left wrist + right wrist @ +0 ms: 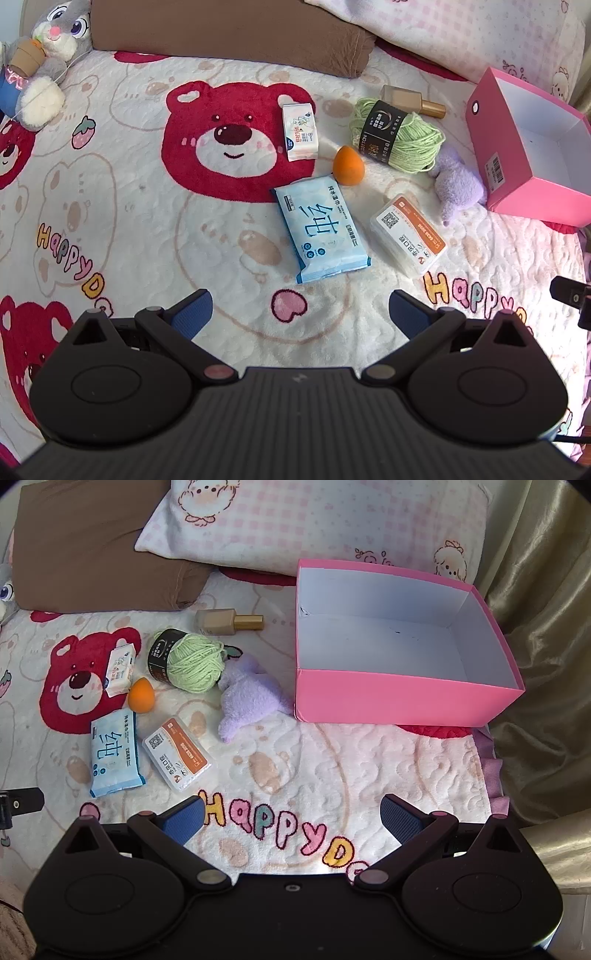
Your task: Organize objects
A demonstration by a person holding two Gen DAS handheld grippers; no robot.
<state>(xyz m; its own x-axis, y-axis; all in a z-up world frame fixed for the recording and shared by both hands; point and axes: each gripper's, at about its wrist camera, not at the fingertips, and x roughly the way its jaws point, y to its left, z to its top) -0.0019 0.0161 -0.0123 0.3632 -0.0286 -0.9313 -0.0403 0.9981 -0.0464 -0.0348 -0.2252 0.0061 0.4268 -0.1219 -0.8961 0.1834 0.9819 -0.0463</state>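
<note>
Yarn ball [400, 138] band reading COTTON, blanket [332, 775] lettered Happy, pink box [399, 698]

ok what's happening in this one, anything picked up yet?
Nothing yet. Both the left gripper and right gripper hover open and empty over the bedspread. The pink box is empty. Yarn, purple plush, orange sponge, two wipe packs, a floss box and a bottle lie loose beside it.

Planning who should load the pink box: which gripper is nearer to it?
Right. The right gripper hovers open just in front of the pink box. The left gripper hangs open over the wipes side, with the box far off to its right.
</note>
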